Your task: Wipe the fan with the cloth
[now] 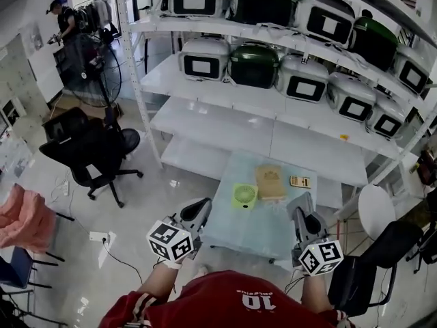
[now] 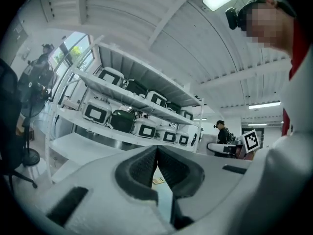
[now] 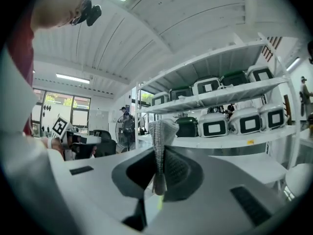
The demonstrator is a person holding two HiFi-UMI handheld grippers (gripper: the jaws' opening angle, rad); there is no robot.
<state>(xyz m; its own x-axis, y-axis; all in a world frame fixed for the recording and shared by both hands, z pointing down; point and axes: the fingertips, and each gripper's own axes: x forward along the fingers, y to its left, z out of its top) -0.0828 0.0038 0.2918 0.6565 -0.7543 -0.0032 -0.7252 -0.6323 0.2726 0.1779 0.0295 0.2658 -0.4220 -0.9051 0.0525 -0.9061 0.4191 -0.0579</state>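
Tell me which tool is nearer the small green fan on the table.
Left, by a little. The left tool sits just off the fan's left side, at the table edge; the right tool, clamping the cloth, is farther off on the fan's right.

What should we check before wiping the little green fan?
1. Grey knitted cloth clamped in the right tool: ok.
2. Left tool empty, jaws together: ok.
3. Small light-green square fan lies on the pale blue table: ok.
4. Cloth touching the fan: not ok, both tools sit at the table's near end.
5. Fan switched off: cannot tell.
6. Brown box apart from the fan: cannot tell, they look very close.
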